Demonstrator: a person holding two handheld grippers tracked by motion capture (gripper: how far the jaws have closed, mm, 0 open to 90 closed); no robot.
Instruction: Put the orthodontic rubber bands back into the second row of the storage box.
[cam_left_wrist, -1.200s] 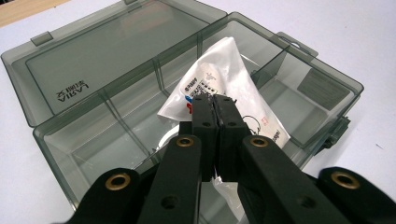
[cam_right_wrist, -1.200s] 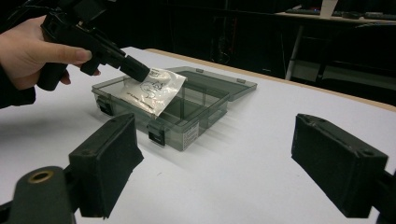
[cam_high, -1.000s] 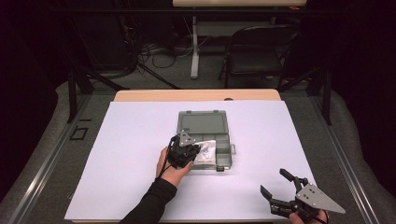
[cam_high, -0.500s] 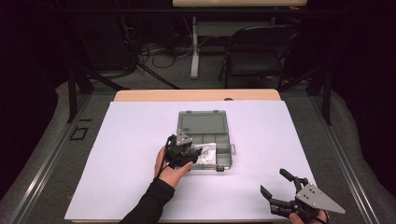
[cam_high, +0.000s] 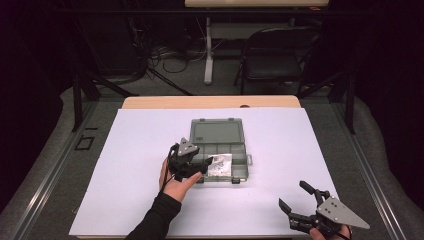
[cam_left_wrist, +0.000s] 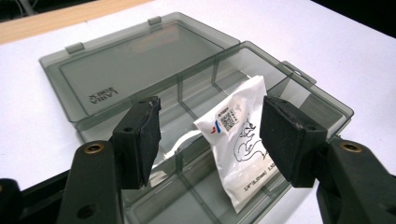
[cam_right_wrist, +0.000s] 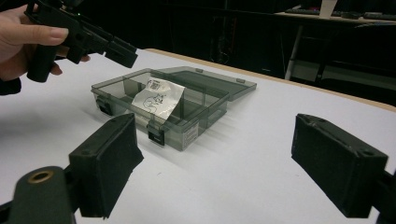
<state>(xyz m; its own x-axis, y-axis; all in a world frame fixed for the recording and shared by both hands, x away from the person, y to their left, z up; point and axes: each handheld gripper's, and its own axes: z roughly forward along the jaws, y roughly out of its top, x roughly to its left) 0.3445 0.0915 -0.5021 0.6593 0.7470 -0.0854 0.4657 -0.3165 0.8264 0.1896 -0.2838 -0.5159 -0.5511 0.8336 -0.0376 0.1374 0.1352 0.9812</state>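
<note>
A smoky grey compartment box (cam_high: 244, 160) lies on the white table cover with its lid (cam_high: 216, 131) folded flat behind it. A white packet (cam_high: 220, 164) with a black drawing leans in a near compartment. My left gripper (cam_high: 202, 167) hovers at the box's near left side. Its jaws have just been opening and now stand apart, with the packet (cam_left_wrist: 238, 140) beyond them and touching neither pad. The box wall (cam_left_wrist: 261, 49) and lid (cam_left_wrist: 140, 70) lie behind. My right gripper (cam_high: 292, 194) rests open at the front right, nothing between its jaws, facing the box (cam_right_wrist: 187, 135), the packet (cam_right_wrist: 156, 100) and the left gripper (cam_right_wrist: 123, 51).
The white sheet (cam_high: 135, 200) covers most of the table, with a wooden strip (cam_high: 210, 102) bare at the far edge. A black folding chair (cam_high: 272, 60) and a white stand leg (cam_high: 209, 55) are on the floor beyond it.
The left gripper's jaws have opened and let the packet go; it stays leaning in the box. That hand drew slightly left. The right gripper has not moved.
</note>
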